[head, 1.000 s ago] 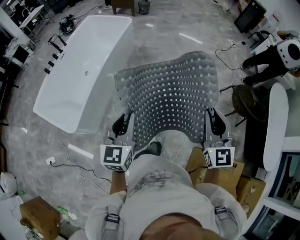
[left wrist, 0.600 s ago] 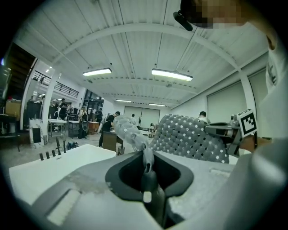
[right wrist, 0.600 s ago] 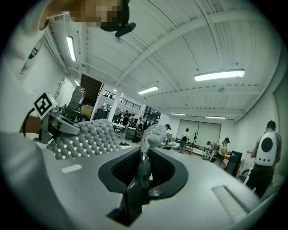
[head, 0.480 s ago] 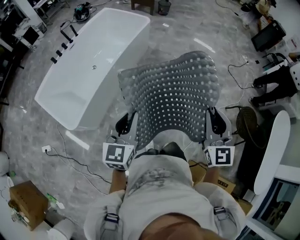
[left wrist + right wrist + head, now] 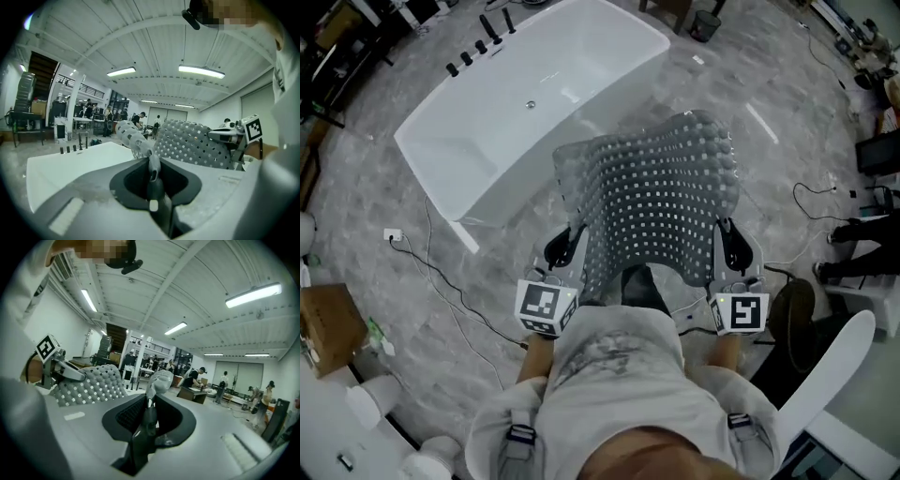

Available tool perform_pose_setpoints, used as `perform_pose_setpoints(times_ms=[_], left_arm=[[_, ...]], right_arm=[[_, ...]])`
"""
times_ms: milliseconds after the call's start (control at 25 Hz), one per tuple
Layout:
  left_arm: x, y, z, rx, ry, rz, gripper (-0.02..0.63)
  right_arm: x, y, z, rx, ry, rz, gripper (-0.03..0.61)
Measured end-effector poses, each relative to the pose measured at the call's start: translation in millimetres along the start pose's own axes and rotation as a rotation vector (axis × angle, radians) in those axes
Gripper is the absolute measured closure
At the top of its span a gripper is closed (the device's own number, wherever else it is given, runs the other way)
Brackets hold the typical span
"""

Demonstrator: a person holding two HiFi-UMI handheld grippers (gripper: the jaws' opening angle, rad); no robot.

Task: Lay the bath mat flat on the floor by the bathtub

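A grey bath mat (image 5: 652,192) with rows of pale square holes hangs stretched in the air between my two grippers, above the marble floor. My left gripper (image 5: 570,246) is shut on the mat's near left corner. My right gripper (image 5: 724,246) is shut on the near right corner. The mat's far edge bows upward and its left corner overlaps the end of the white bathtub (image 5: 520,103) in the head view. In the left gripper view the mat (image 5: 197,143) runs off to the right from the pinched corner. In the right gripper view the mat (image 5: 91,383) runs off to the left.
A white cable (image 5: 441,281) runs over the floor from a socket block (image 5: 392,235) left of me. A cardboard box (image 5: 328,328) sits at the left edge. A black round stool (image 5: 792,309) and a white curved panel (image 5: 825,375) stand at my right. People work at desks far off.
The head view has swung: the bathtub now lies further up and right, closer to the mat. Both grippers still hold the mat stretched; the boxes at my right are out of sight.
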State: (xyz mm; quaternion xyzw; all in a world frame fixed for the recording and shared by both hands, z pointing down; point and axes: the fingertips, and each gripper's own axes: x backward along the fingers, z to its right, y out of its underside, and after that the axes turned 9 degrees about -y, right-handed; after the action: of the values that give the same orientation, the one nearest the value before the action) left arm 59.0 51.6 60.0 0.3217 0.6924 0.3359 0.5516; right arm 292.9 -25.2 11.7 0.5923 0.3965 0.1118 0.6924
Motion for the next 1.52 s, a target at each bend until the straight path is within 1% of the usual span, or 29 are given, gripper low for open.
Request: perform_pose_setpoints(times_ms=[40,80,120,160,200,240,320,400,480,600,760,920,1080,1240,1400,1520], left_arm=[[26,-21,10,-0.035,0.050,0.016,0.563],[49,-53,21,-0.109,0.155,0.054,0.563],[69,-90,33,-0.204,0.289,0.105,0.563],[93,-124,47,-0.281,0.397,0.147,0.563],[122,-146,62,-0.319,0.448,0.167,0.563],[149,-158,75,-0.325,0.452,0.170,0.563],[176,-161,93,-0.301,0.401,0.156,0.563],[172,-157,102,-0.276,0.340,0.147,0.563],[160,-154,106,-0.262,0.287,0.146,0.563],[147,-152,100,-0.253,0.223,0.141,0.563],[135,-139,77,-0.236,0.155,0.130,0.563],[118,-115,47,-0.218,0.119,0.103,0.563],[98,-88,21,-0.180,0.100,0.081,0.563],[76,-70,-4,-0.139,0.089,0.069,0.563],[55,-43,-34,-0.134,0.069,0.051,0.563],[31,-21,-50,-0.137,0.052,0.027,0.563]], right_arm=[[29,-24,-17,0.008,0.035,0.011,0.517],[68,-53,-39,0.013,0.141,0.038,0.517],[109,-84,-60,0.015,0.286,0.078,0.517],[149,-114,-80,0.017,0.404,0.112,0.517],[183,-138,-95,0.019,0.455,0.125,0.517],[208,-155,-104,0.020,0.453,0.120,0.517],[230,-166,-102,0.024,0.392,0.099,0.517],[230,-160,-82,0.027,0.334,0.099,0.517],[225,-153,-61,0.028,0.297,0.104,0.518],[216,-149,-41,0.027,0.262,0.086,0.518],[196,-139,-33,0.017,0.235,0.075,0.518],[169,-127,-35,0.018,0.230,0.050,0.518],[140,-109,-40,0.027,0.228,0.021,0.518],[109,-89,-40,0.042,0.228,-0.006,0.518],[75,-61,-43,0.070,0.221,-0.028,0.518],[49,-36,-37,0.085,0.211,-0.048,0.518]])
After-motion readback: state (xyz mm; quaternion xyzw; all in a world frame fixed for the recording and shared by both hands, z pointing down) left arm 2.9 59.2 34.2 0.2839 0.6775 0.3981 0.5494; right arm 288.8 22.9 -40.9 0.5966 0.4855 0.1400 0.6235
